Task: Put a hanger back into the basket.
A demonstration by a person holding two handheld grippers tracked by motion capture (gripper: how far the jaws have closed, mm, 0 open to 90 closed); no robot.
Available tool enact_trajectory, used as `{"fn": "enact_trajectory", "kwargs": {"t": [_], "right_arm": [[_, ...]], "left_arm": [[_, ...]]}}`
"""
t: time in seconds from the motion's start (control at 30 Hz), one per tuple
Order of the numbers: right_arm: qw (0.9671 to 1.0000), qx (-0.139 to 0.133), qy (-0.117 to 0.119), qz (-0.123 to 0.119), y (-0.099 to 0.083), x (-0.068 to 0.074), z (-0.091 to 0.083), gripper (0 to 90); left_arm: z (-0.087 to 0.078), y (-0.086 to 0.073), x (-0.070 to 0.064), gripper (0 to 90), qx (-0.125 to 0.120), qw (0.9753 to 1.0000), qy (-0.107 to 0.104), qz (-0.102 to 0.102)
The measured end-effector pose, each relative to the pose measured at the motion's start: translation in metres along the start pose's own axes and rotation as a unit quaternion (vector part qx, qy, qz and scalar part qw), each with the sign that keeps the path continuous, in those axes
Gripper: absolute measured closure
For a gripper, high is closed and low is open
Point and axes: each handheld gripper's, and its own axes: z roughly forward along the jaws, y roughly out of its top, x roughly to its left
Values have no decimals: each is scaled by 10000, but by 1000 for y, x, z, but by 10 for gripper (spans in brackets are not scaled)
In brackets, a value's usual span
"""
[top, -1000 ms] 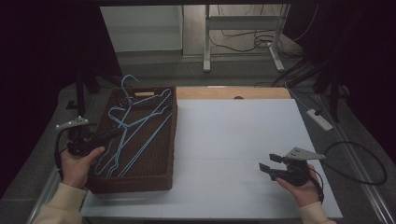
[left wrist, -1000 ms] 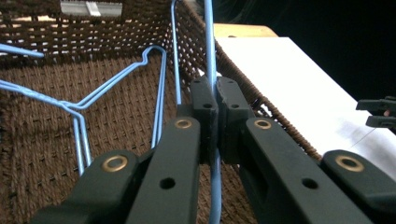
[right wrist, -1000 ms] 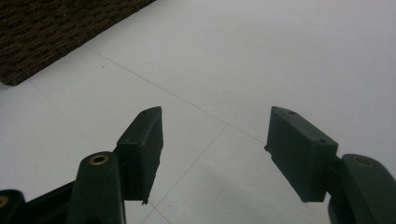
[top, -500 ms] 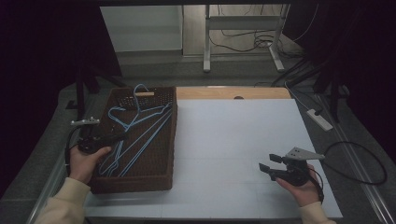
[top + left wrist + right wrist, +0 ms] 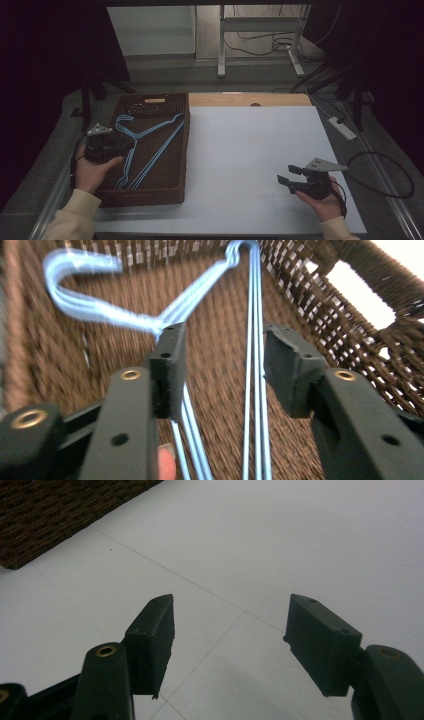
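Hand-held gripper work is centred on the left side: the left hand-held gripper (image 5: pixel 127 143) is held over the woven brown basket (image 5: pixel 180 165), its jaws spread apart and pinching nothing. In the left gripper view the blue wire hangers (image 5: pixel 252 365) are seen lying on the basket floor, one bundle of straight wires running up between the spread jaws, the hook (image 5: pixel 75 285) curling off to the upper left. In the high view the hangers (image 5: pixel 150 145) are seen stacked flat inside the basket, which stands at the left edge of the white worktop (image 5: pixel 250 150).

The right hand-held gripper (image 5: pixel 286 176) is held low over the bare worktop near its front right part, well apart from the basket, with its jaws also spread and nothing between them.

The hangers are judged to be light and springy, thin wire with a smooth coating, so a slippery and rather narrow grip is to be expected. Several seem to be nested together, and more than one may be lifted at a time, or hooks may be snagged on the weave. A hold is best taken where the wires are gathered near the neck below the hook, or squarely across the straight bar, with the jaws pressed fully home.
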Motion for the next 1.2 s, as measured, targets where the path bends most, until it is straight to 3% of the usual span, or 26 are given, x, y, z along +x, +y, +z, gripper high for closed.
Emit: {"fn": "enact_trajectory", "kwargs": {"t": [0.07,0.27,0.3,0.33,0.47,0.57,0.87,1.03,1.2], "right_arm": [[10000,5,-1,5,0,0,0,371],[10000,19,5,-2,0,0,0,369],[10000,24,5,8,0,0,0,369],[10000,14,12,30,0,0,0,368],[10000,26,4,34,0,0,-1,366],[10000,17,5,31,0,-1,-1,366],[10000,-38,2,6,1,-2,-4,366],[10000,-58,-6,11,1,-2,-5,366],[10000,-79,-33,-11,2,-2,-7,366]], "left_arm": [[-7,3,-6,476,-143,9997,-144,113],[-24,6,-23,418,-398,9971,-636,155],[-24,6,-23,414,-398,9971,-636,155],[-28,4,-29,406,-457,9955,-815,170],[-32,1,-39,395,-526,9936,-973,230],[-38,-9,-54,387,-638,9904,-1182,327],[-38,-36,-80,365,-873,9862,-1306,519],[-34,-44,-86,358,-918,9847,-1331,654],[-29,-48,-88,353,-896,9844,-1377,627]]}}
